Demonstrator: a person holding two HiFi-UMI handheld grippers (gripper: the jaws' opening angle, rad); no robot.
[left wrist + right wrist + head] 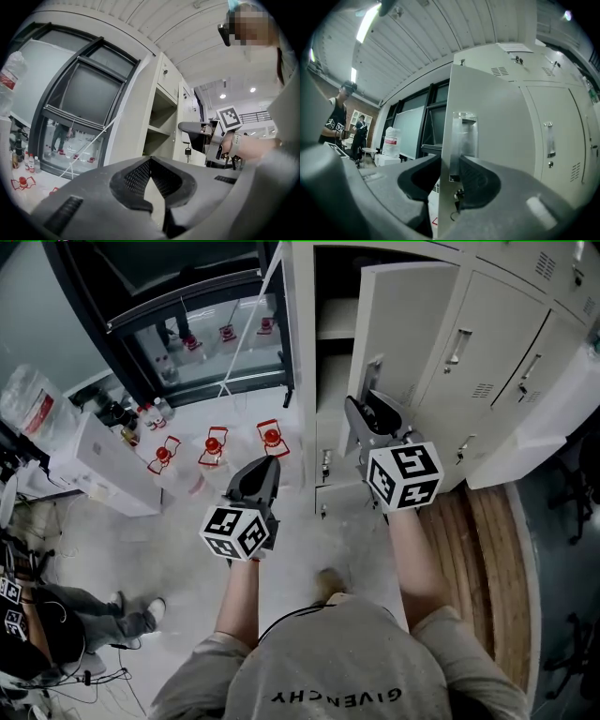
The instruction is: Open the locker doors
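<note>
A pale grey bank of lockers (497,343) fills the upper right of the head view. One tall locker door (403,324) stands swung out, showing shelves inside. My right gripper (375,411) is at that door's free edge. In the right gripper view its jaws (451,165) straddle the door's edge (497,117), with the pads pressed against the recessed handle (464,136). A key (457,194) hangs below the handle. My left gripper (267,465) hovers left of the lockers, shut with nothing between its pads (151,159). It looks at the open locker and the right gripper (199,127).
Red-capped bottles (214,444) stand on the floor ahead, by a dark-framed glass door (206,324). A white box (112,470) sits at the left, and a seated person (56,624) is at the lower left. A wooden platform (478,549) runs under the lockers.
</note>
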